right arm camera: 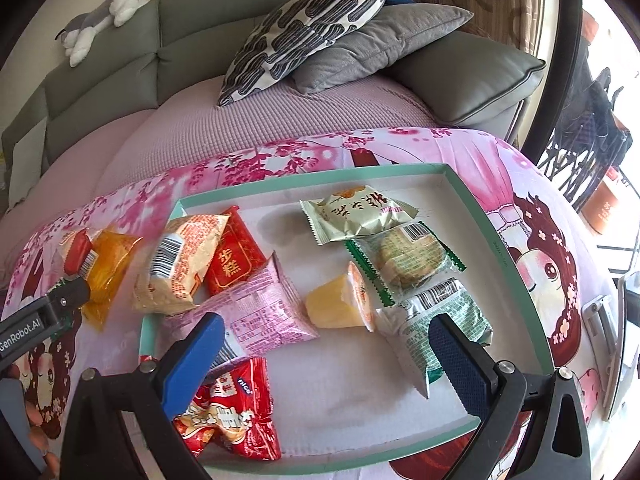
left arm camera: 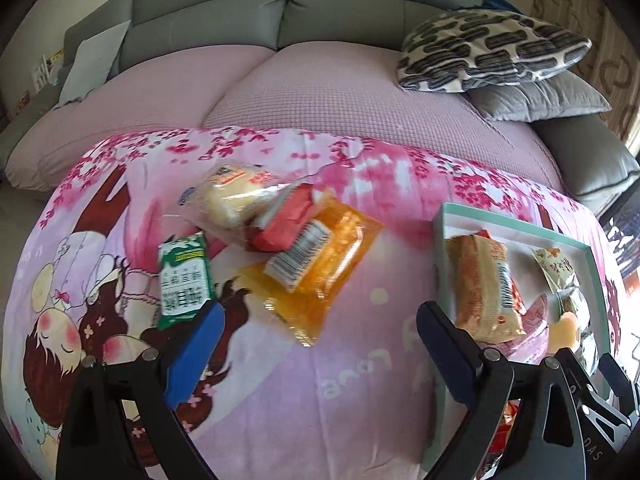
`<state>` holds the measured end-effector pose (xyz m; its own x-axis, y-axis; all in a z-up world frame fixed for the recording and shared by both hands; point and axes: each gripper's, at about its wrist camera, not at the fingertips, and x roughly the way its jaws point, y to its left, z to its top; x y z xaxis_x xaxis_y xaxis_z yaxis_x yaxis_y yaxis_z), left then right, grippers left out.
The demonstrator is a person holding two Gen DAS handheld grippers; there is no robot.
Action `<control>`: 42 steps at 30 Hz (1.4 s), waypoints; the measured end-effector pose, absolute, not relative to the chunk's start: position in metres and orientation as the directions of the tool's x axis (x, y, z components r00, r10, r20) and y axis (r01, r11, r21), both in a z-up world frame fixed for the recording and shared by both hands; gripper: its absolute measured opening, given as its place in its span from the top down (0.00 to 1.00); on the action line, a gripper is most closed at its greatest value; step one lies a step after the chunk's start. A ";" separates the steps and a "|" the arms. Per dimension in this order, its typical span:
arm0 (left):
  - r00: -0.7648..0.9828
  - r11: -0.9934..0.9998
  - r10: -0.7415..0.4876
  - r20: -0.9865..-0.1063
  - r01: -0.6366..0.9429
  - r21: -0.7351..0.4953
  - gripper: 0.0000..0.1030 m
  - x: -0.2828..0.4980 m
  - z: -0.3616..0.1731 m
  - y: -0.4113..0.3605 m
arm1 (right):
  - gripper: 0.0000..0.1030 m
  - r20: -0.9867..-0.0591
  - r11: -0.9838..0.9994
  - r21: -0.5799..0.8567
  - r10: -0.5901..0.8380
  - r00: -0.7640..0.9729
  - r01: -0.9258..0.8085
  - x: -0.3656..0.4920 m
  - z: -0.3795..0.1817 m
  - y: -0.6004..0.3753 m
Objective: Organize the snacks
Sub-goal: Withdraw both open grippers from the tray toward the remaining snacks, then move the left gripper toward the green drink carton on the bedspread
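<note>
Left tongs are spread wide, nothing between them, hovering above the pink cartoon-print blanket. Just ahead of them lies the loose pile: a green-and-white foil sachet, a clear orange plastic packet, a red wrapped bar on top of it, and a clear-wrapped pale bun (all overlapping except the sachet, which lies just beside).

Right tongs are also spread apart and empty, over the shallow mint-rimmed white cardboard tray. In the tray: a pale green pastry wrapper, a clear green-edged biscuit pack, a yellow jelly cup on its side, a green-white foil pack, a pink printed pouch, a red square packet, an orange-and-cream bread pack leaning over the tray's left rim, and a red crinkly snack bag at the near-left corner.
</note>
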<state>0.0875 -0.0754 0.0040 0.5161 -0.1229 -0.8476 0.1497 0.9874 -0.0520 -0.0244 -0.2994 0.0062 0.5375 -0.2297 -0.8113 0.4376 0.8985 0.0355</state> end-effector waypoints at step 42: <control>0.556 0.993 -0.053 -0.829 -0.056 -0.101 0.06 0.103 0.000 0.076 | 0.00 -0.771 0.967 0.146 -0.023 0.637 0.210 0.025 0.011 -0.157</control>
<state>0.1025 0.0762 -0.0001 0.5563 -0.0529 -0.8293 -0.0560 0.9933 -0.1009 0.0247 -0.1567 0.0106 0.6370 -0.0226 -0.7705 0.2103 0.9667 0.1455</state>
